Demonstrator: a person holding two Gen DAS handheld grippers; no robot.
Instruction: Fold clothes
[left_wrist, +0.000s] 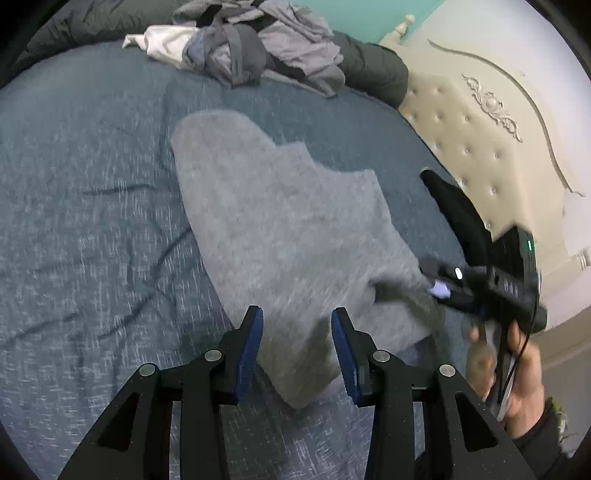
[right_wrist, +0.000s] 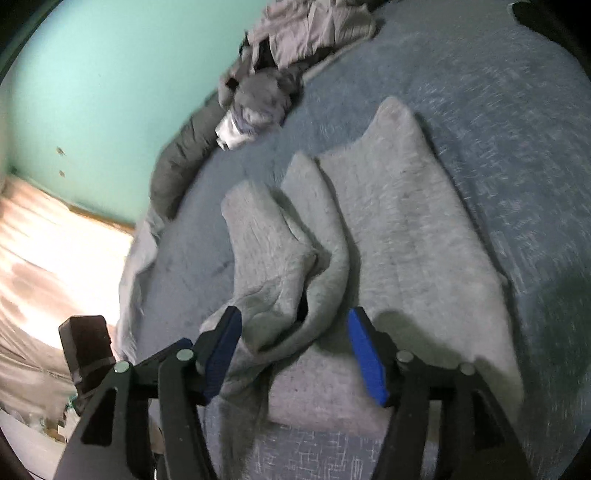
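Light grey fleecy knit garment (right_wrist: 388, 236) lies mid-bed on blue-grey woven bedspread (left_wrist: 74, 184), partly folded, sleeves (right_wrist: 266, 236) doubled over on its left. Long axis runs near to far from my right wrist view. I judge it soft, light, limp, not slippery; best pinched at near hem corners. My left gripper (left_wrist: 297, 350) spread wide, holding nothing. My right gripper (right_wrist: 293, 350) equally wide, straddling sleeve fold, gripping nothing. Crumpled grey clothes pile (left_wrist: 251, 44) far side.

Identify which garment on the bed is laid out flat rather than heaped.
The light grey sweater right before the claws lies flat; the other clothes sit crumpled in a pile at the bed's far edge.
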